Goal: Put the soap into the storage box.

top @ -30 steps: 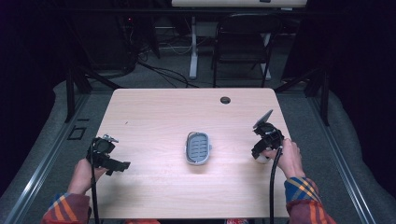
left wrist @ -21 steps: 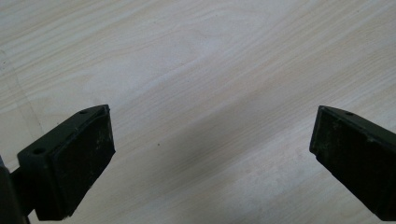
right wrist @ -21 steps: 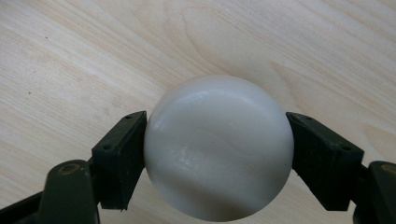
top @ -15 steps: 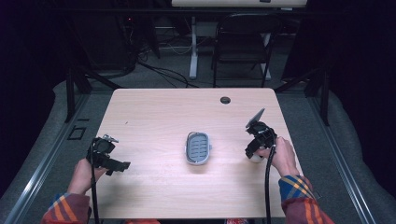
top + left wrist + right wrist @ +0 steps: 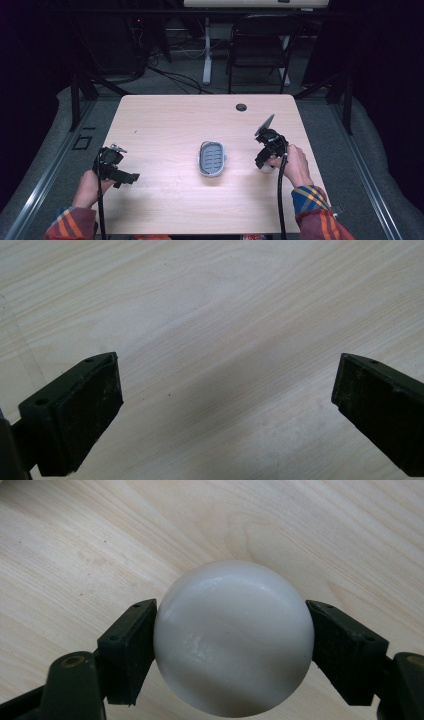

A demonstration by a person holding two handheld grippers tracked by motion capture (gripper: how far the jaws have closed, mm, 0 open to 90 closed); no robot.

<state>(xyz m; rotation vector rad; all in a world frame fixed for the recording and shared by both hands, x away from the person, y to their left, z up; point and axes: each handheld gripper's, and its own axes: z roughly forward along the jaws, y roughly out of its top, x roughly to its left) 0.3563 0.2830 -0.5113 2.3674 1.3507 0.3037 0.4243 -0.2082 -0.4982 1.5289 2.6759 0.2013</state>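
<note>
A smooth white rounded object, like a bar of soap (image 5: 232, 637), sits squeezed between the two black pads of my right gripper (image 5: 232, 645), just above the wood. In the high view that right gripper (image 5: 265, 162) is at the table's right side, to the right of a grey slotted soap dish (image 5: 212, 158), with a bit of the white object (image 5: 266, 169) peeking out under the hand. At the near left, my left gripper (image 5: 131, 177) rests low over the table. Its jaws stand wide apart in the left gripper view, with bare wood between them (image 5: 227, 400).
The light wooden table (image 5: 165, 125) has a round black cable hole (image 5: 241, 107) near its far edge. Behind the table stand a dark chair (image 5: 260, 45) and a desk leg with cables on the floor.
My right gripper has moved leftward, closer to the soap dish, still holding the white object. The left gripper has stayed put.
</note>
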